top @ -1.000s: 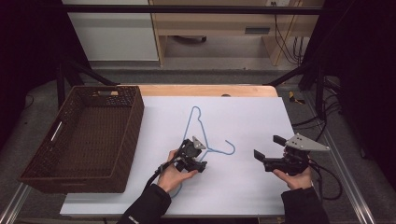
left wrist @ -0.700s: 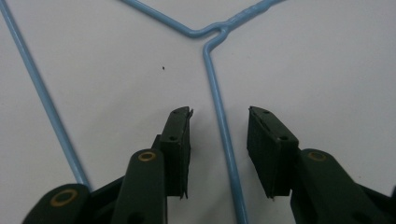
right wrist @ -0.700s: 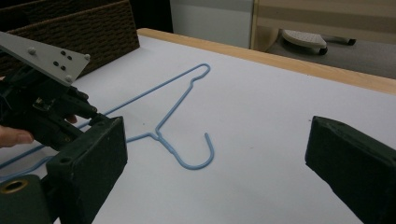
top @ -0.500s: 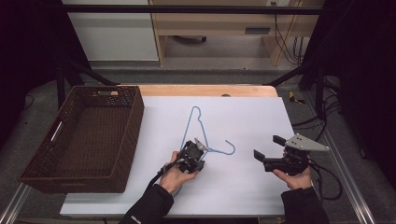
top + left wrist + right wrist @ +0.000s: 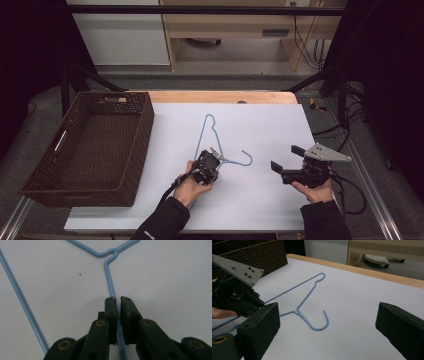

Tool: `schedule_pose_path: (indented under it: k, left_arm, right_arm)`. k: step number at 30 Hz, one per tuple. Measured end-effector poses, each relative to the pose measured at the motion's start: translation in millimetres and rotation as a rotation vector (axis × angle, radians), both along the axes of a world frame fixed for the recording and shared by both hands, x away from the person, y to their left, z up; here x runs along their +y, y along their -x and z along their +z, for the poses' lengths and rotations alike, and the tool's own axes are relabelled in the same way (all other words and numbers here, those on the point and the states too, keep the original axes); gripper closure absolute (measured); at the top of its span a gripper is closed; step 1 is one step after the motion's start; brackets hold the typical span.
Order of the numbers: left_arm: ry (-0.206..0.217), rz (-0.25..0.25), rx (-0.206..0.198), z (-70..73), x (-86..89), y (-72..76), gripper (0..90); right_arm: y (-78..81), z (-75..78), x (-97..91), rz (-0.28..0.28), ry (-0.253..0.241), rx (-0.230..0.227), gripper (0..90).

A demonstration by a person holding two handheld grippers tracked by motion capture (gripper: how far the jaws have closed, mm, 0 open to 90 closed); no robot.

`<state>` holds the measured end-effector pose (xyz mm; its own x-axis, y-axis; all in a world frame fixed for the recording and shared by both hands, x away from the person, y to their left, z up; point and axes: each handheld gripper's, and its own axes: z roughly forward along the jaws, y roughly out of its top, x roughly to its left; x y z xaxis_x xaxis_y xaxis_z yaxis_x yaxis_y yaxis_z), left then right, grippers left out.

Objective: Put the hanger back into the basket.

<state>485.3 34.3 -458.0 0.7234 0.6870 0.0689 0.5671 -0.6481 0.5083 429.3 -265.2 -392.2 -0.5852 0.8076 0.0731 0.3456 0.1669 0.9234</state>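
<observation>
Basket (image 5: 85, 150) is waiting at the left. Left gripper (image 5: 117, 300) has just been closing its jaws and is now pinching the blue hanger (image 5: 110, 287) wire lying on the white table (image 5: 280, 130), probably firmly. Lifting should go slowly and level. Right gripper (image 5: 285, 160) is standing wide open, holding nothing.

A blue wire hanger (image 5: 212, 140) lies mid-bench (image 5: 270, 125). The left gripper (image 5: 209, 165) sits on its near arm, jaws having just closed on the wire. The right gripper (image 5: 284, 162) hovers near the right edge, jaws apart. A wicker basket (image 5: 85, 145) fills the left edge.
</observation>
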Motion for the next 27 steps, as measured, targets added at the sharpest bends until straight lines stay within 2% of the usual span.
schedule_pose_path:
  k: [15, 20, 23, 27]
  left_arm:
    - [-0.020, 0.027, 0.003, 1.0, -4.6, 1.1, 86.2]
    - [-0.008, 0.044, 0.008, 1.2, -3.4, 1.0, 86.5]
    - [-0.011, 0.048, 0.000, 1.3, -3.4, 2.2, 86.7]
    - [0.008, 0.045, -0.006, 1.1, -1.8, 4.2, 87.1]
  right_arm:
    - [-0.9, -2.1, 3.8, 0.014, 0.001, 0.013, 6.2]
    - [-1.6, -3.5, 5.9, 0.022, -0.001, 0.015, 6.6]
    - [-1.8, -4.1, 6.9, 0.025, 0.002, 0.016, 6.7]
    - [-2.2, -5.3, 8.8, 0.029, 0.004, 0.020, 7.1]
